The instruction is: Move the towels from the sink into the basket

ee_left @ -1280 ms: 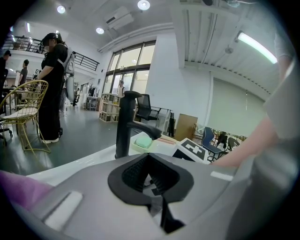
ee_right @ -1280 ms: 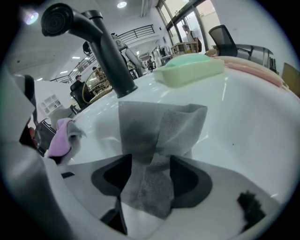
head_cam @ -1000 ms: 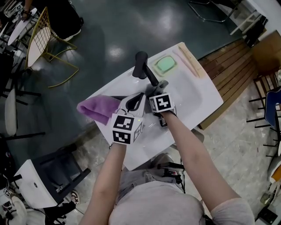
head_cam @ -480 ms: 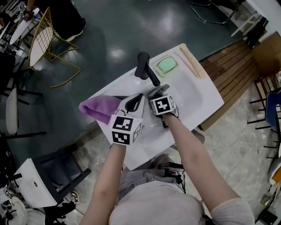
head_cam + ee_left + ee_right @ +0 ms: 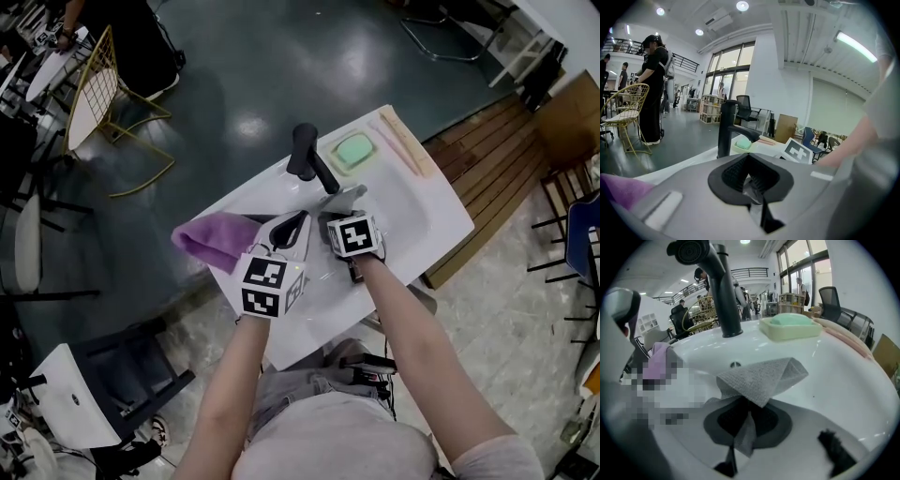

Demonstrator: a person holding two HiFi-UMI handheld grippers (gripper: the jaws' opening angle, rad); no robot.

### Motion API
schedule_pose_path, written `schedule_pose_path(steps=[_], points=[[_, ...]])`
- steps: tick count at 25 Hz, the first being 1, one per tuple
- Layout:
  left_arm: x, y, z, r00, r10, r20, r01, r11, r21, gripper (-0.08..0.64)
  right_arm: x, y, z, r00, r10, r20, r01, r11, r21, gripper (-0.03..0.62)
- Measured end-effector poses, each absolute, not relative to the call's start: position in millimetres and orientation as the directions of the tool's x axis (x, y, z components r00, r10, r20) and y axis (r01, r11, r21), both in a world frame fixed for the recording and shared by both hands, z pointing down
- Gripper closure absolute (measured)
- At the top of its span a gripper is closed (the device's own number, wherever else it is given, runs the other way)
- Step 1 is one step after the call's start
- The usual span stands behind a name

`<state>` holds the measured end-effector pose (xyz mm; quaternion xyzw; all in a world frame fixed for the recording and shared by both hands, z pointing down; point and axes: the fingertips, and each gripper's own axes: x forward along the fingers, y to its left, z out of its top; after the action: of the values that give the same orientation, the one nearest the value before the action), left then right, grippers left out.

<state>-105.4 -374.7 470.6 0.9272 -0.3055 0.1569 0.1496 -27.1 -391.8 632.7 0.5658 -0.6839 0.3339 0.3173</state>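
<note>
ok, right gripper (image 5: pixel 743 427) jaws just closed, pinching the grey towel (image 5: pixel 764 376) by an edge; rest fans out ahead of the fingers (image 5: pixel 719 420), over the sink (image 5: pixel 843 376). lift straight till it clears (thin bite, may slip). left gripper (image 5: pixel 757 187) pressed together, purple towel (image 5: pixel 211 239) to its left.

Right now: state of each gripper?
Left gripper: closed, looks empty.
Right gripper: jaws just closed on the grey towel.

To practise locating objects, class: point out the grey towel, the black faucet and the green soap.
grey towel (image 5: pixel 764 376), right gripper view, its folded middle.
black faucet (image 5: pixel 726 301), right gripper view, its upright stem.
green soap (image 5: pixel 790 319), right gripper view, its top face.
</note>
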Motion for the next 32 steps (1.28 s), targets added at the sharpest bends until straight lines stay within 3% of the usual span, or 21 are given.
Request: schedule_pose_path(steps=[32], points=[[-91.8, -333.6, 438.1, 0.771, -0.528, 0.357, -0.609, -0.774, 0.172, 0.555, -29.4, -353.2, 545.6, -0.259, -0.676, 0.689, -0.965, 0.205, -0.162, 0.554]])
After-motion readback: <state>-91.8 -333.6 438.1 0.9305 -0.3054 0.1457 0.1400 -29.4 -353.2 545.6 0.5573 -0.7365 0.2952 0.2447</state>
